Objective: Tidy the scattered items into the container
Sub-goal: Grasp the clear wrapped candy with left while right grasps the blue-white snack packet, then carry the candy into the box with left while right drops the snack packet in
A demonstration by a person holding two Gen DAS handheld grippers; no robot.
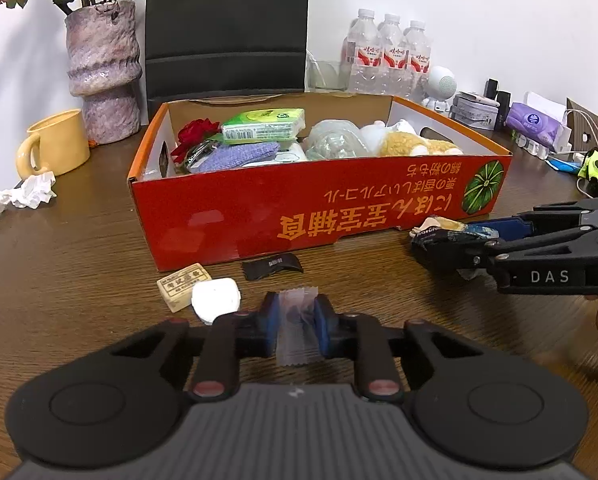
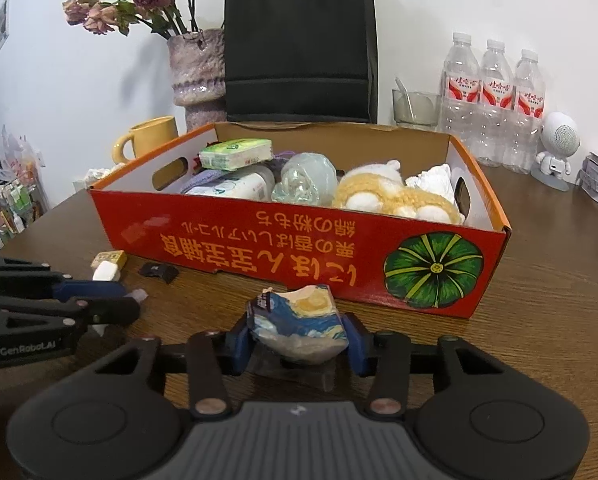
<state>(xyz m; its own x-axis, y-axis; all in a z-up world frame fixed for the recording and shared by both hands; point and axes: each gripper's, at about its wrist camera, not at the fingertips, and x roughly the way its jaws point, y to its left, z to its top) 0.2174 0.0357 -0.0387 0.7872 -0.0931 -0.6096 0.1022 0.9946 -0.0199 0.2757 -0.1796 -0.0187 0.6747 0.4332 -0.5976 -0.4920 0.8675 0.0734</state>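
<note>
The red cardboard box point(image 1: 319, 216) stands on the wooden table and holds a plush toy point(image 1: 411, 142), a green tissue pack point(image 1: 263, 124) and other items. My left gripper point(image 1: 297, 322) is shut on a clear plastic sachet point(image 1: 297, 332) just in front of the box. My right gripper point(image 2: 297, 338) is shut on a blue and yellow painted packet point(image 2: 299, 322) near the box's front right corner point(image 2: 439, 276); it also shows in the left wrist view point(image 1: 447, 236). A beige eraser point(image 1: 183, 286), a white lump point(image 1: 215, 300) and a black wrapper point(image 1: 273, 268) lie before the box.
A yellow mug point(image 1: 53, 146), a crumpled tissue point(image 1: 23, 196) and a pink vase point(image 1: 105, 68) stand at the left. A black bag point(image 2: 299, 40), a glass point(image 2: 415, 108), water bottles point(image 2: 495, 100) and a white robot figure point(image 2: 557, 148) stand behind the box.
</note>
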